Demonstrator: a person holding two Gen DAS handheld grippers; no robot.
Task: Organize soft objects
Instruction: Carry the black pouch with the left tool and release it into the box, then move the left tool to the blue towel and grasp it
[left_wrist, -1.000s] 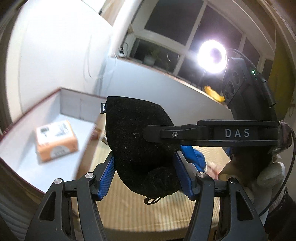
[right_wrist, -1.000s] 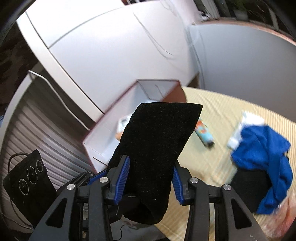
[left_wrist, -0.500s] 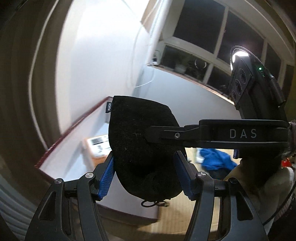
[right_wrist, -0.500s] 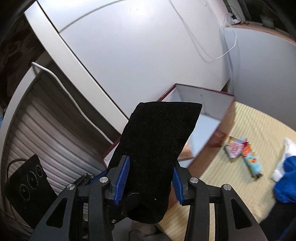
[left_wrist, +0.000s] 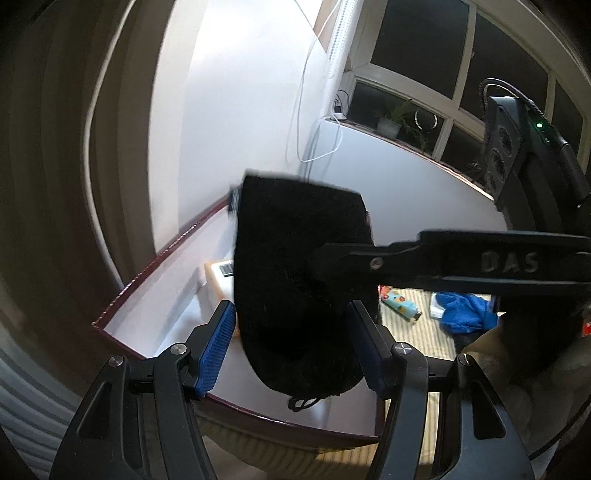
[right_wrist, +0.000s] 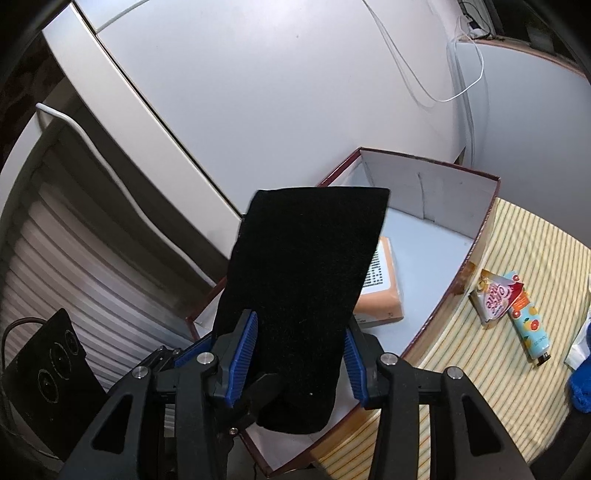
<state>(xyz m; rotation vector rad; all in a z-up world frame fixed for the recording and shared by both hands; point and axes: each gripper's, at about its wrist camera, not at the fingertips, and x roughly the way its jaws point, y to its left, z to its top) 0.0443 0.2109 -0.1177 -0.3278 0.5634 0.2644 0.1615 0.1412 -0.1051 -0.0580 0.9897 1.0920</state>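
A black soft pouch (left_wrist: 295, 280) hangs between my two grippers, over the open white box with a maroon rim (left_wrist: 155, 254). My left gripper (left_wrist: 291, 339) is shut on its lower end, drawstring dangling below. My right gripper (right_wrist: 295, 354) is shut on the other end of the black pouch (right_wrist: 303, 266); its black finger crosses the left wrist view from the right. The box (right_wrist: 436, 192) holds an orange packet (right_wrist: 384, 291).
A blue cloth (left_wrist: 465, 306) and a tube (left_wrist: 400, 304) lie on the striped mat (right_wrist: 517, 369) right of the box. A snack packet (right_wrist: 493, 295) and a tube (right_wrist: 530, 328) lie beside the box wall. White walls stand behind the box.
Both grippers carried the pouch left, from above the mat to above the box. The box and orange packet now sit directly beneath the pouch.
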